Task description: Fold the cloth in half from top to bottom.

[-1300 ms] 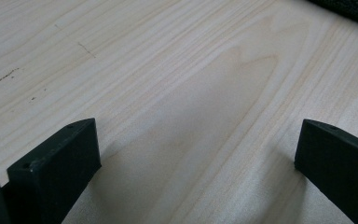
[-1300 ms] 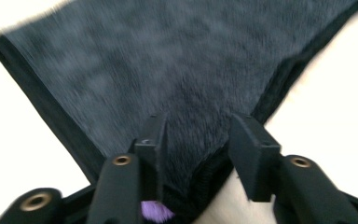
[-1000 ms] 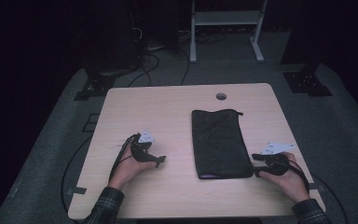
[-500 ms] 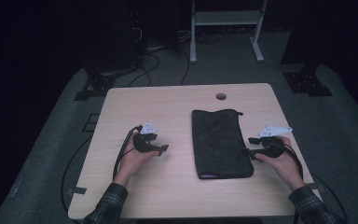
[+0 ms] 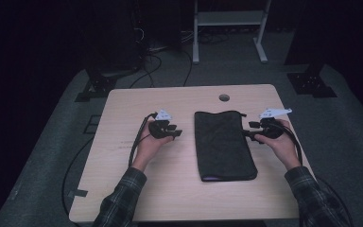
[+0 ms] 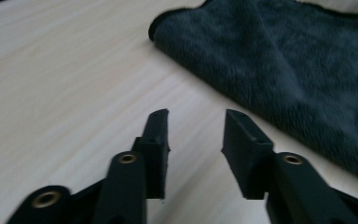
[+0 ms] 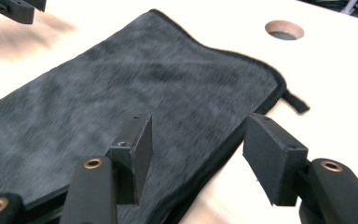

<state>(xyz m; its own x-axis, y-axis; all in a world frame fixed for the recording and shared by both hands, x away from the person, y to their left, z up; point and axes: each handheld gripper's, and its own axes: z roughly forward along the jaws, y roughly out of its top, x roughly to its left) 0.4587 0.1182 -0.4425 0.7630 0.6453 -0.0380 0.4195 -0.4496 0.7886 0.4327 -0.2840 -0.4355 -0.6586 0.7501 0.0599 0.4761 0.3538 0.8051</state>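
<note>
Both hands have moved up the table since a second ago, toward the far half of the towel. High view: the folded dark towel [image 5: 223, 144] lies lengthwise at the middle of the table [image 5: 123, 189]; the left gripper [image 5: 175, 133] sits just left of its far half, the right gripper [image 5: 246, 130] at its right edge. Left gripper view: the jaws stand apart over bare wood, the towel [image 6: 279, 65] just ahead, a corner nearest. Right gripper view: the jaws are spread wide, straddling the towel's [image 7: 135, 88] edge near its loop [image 7: 294, 101], with the hole [image 7: 284, 30] beyond.
</note>
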